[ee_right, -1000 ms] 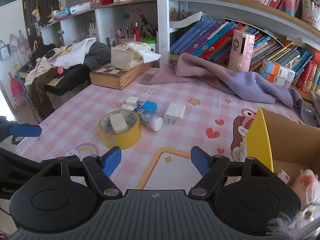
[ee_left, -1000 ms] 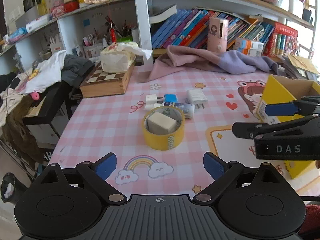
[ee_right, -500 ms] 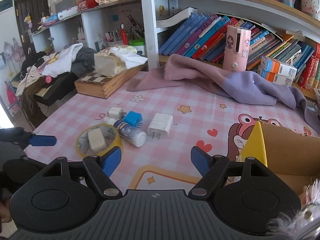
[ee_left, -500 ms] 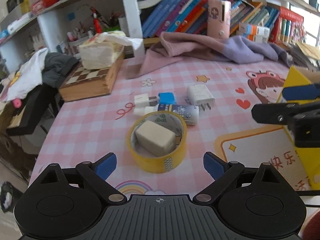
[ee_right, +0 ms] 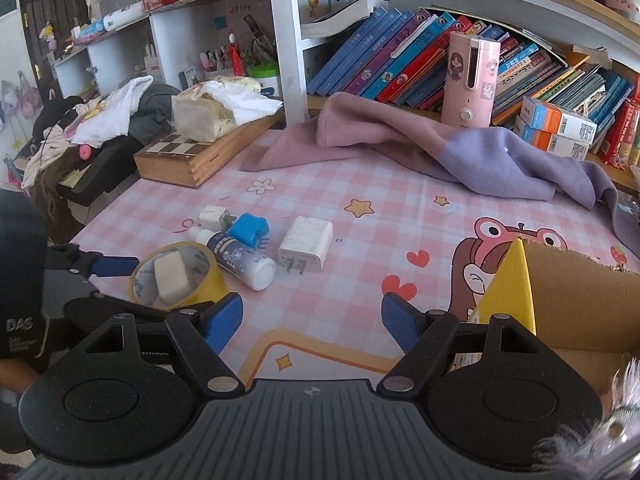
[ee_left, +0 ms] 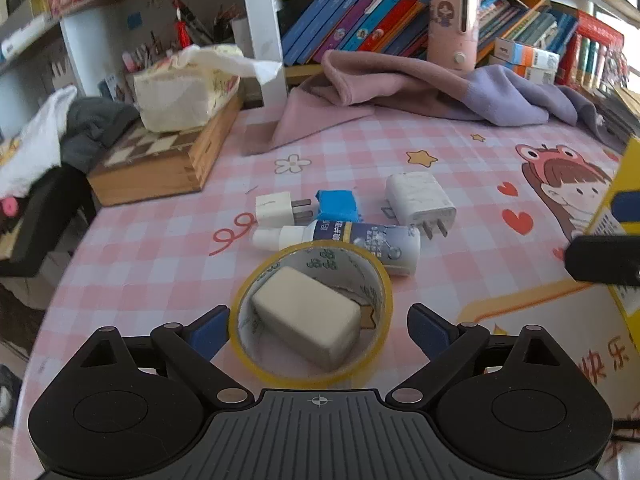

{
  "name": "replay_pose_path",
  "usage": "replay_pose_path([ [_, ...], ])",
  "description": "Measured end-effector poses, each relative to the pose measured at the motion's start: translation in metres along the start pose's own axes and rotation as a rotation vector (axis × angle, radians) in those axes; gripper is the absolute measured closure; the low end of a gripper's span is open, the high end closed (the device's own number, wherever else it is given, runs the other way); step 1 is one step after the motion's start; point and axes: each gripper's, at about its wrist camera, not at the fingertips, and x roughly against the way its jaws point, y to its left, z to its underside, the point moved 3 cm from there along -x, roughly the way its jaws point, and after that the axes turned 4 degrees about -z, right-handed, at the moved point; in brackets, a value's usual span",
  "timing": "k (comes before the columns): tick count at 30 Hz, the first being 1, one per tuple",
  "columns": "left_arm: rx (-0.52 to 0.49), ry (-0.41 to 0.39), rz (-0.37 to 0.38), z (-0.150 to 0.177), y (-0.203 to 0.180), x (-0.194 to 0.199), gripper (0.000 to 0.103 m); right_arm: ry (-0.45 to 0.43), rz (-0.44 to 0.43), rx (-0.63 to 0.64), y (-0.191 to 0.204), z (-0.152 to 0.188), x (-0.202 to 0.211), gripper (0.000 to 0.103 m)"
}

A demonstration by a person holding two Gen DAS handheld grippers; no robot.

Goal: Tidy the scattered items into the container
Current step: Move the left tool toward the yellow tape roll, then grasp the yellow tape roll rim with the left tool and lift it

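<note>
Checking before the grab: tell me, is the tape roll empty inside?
No, a pale block lies inside the yellow tape roll.

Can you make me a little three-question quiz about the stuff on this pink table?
1. True or false: the white block lies inside the tape roll.
2. Which thing touches the bottle? A) the blue piece B) the chess box C) the cardboard box
3. Fill in: the left gripper has its fingers on either side of the ____, not yet pressing it.

Key: 1 true; 2 A; 3 tape roll.
</note>
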Motion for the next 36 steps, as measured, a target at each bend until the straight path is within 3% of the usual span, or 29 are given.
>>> replay_pose_path([
  [6,0.013,0.018,0.017,-0.001,0.0,-0.014,0.008,0.011,0.001,-0.006,-0.004,0.0,-0.004,0.027],
  [10,0.019,0.014,0.013,0.001,0.003,-0.013,0.016,0.021,-0.005,-0.004,-0.003,0.0,-0.006,0.027],
  [13,0.052,0.017,0.026,0.001,0.01,-0.007,0.016,0.029,-0.018,0.011,0.001,0.001,-0.007,0.027],
  [26,0.201,-0.156,0.018,-0.019,0.046,0.076,0.016,0.07,-0.101,0.157,0.038,0.005,-0.018,0.027],
  [36,0.259,-0.165,-0.076,-0.008,0.071,0.107,0.016,0.102,-0.213,0.213,0.072,-0.008,-0.051,0.03],
])
